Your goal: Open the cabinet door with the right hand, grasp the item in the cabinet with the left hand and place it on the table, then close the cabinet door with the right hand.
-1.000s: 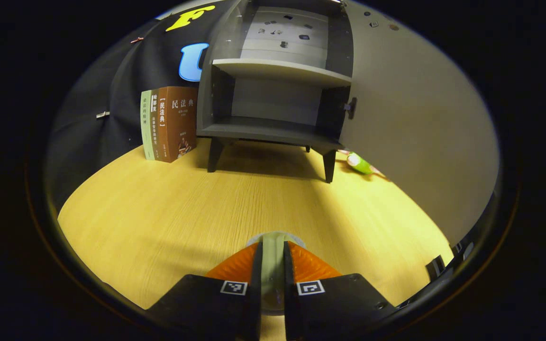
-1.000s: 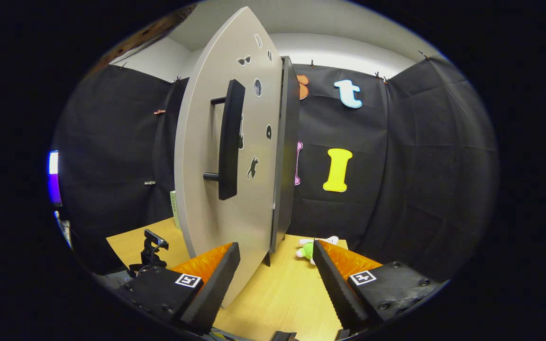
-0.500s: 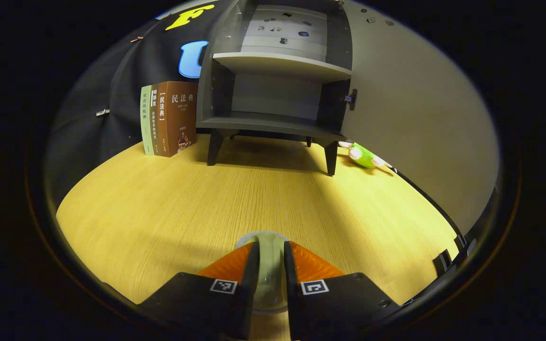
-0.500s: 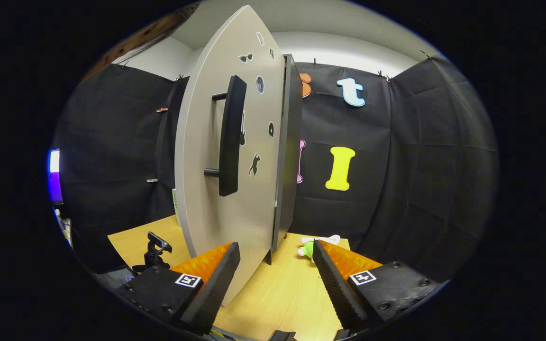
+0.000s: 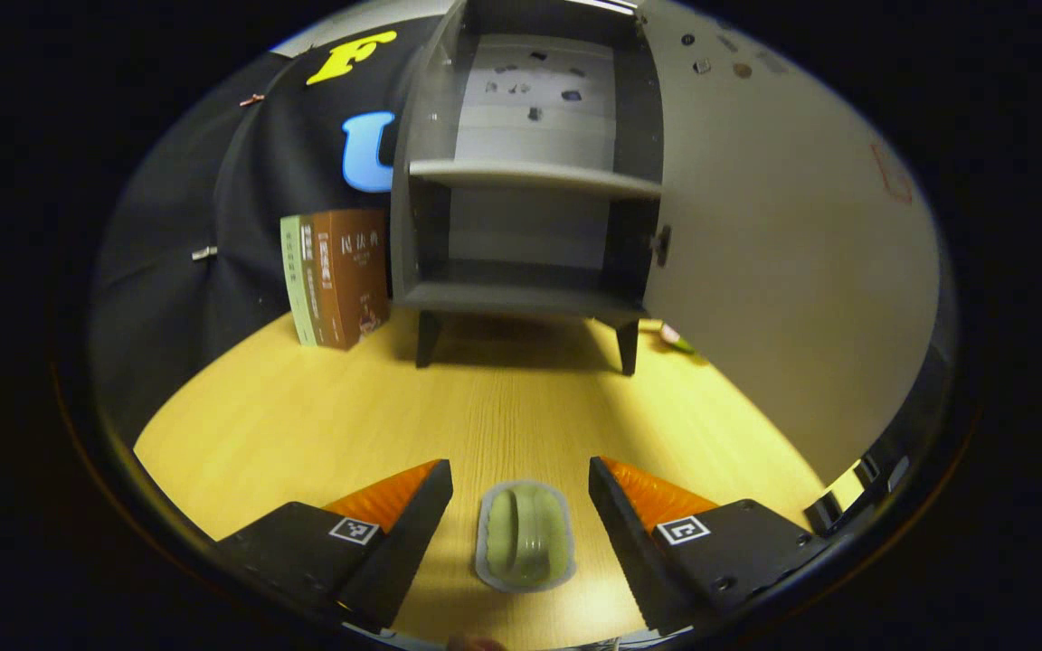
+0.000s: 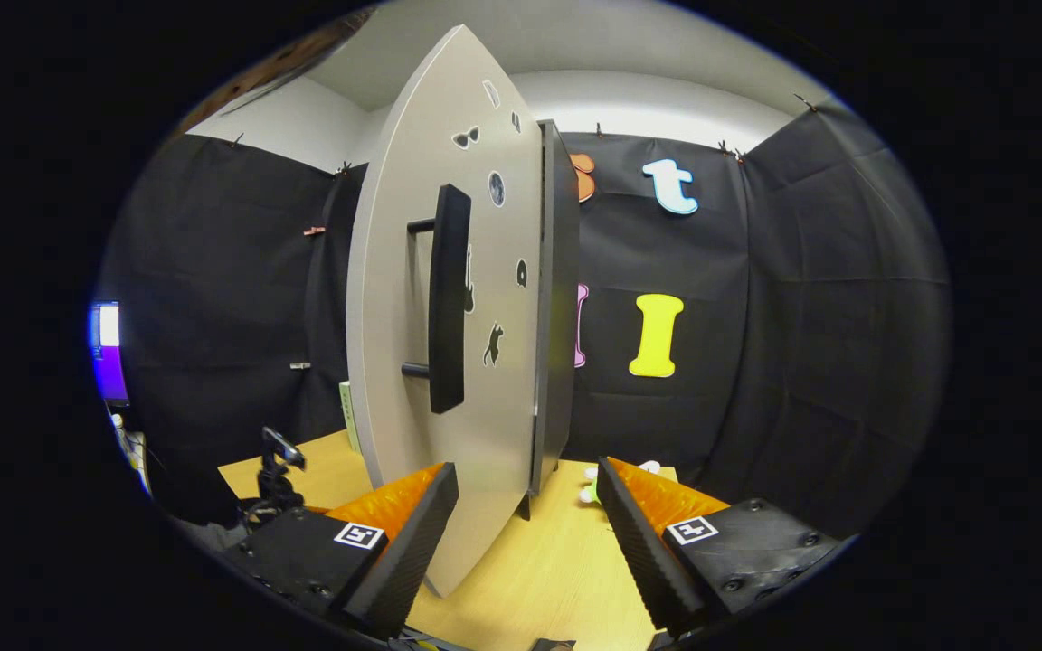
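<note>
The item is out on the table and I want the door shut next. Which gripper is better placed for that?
Right. The right gripper is open at the door's lower edge, below the handle. The left gripper is open over the item, away from the door.

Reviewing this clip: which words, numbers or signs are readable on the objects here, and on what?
Brown hardback book beside the grey cabinet: white characters on cover and spine, too blurred to read.
Pale green book next to it: spine print too small to read.
Open grey cabinet door: black picture stickers, no words.
Nothing can be quoted.
</note>
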`<state>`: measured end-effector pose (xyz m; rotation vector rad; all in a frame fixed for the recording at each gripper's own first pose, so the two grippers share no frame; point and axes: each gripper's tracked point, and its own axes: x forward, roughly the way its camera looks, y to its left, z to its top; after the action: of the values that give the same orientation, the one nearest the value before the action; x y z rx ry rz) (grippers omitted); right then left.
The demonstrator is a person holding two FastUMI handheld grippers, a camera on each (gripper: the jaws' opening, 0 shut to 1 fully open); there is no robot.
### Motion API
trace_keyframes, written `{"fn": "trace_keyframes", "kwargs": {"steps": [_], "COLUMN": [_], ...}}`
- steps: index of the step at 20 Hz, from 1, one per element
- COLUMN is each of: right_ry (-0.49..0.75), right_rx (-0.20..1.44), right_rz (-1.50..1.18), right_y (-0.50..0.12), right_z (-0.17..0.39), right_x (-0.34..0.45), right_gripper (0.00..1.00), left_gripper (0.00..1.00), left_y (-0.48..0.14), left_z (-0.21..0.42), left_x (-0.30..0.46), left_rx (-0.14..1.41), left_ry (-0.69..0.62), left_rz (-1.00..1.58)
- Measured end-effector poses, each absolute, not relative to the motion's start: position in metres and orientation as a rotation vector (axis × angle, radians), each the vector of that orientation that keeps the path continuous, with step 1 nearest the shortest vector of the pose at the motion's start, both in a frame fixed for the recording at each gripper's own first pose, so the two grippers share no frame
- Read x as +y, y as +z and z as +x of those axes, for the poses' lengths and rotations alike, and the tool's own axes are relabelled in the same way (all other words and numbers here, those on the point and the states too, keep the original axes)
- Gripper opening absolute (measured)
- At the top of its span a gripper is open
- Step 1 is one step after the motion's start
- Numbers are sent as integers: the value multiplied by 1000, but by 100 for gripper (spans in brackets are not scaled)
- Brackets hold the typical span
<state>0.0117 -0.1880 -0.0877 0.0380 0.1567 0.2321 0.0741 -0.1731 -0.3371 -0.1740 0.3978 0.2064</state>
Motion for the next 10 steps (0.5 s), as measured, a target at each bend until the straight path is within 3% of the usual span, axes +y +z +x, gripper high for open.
{"fn": "trace_keyframes", "kwargs": {"steps": [5,10], "right_ry": [311,389], "right_rx": [128,106], "right_rz": [73,114], "right_y": [-71,-58], "right_z": [17,21], "right_x": [-166,-156], "right_gripper": [97,97], "left_gripper": [95,93], "left_y": [-191,-88], "left_z": [61,36], "left_x": [-149,-159], "left_rx": [189,71], "left_ry": [240,199], "left_rz": [-1,-51]}}
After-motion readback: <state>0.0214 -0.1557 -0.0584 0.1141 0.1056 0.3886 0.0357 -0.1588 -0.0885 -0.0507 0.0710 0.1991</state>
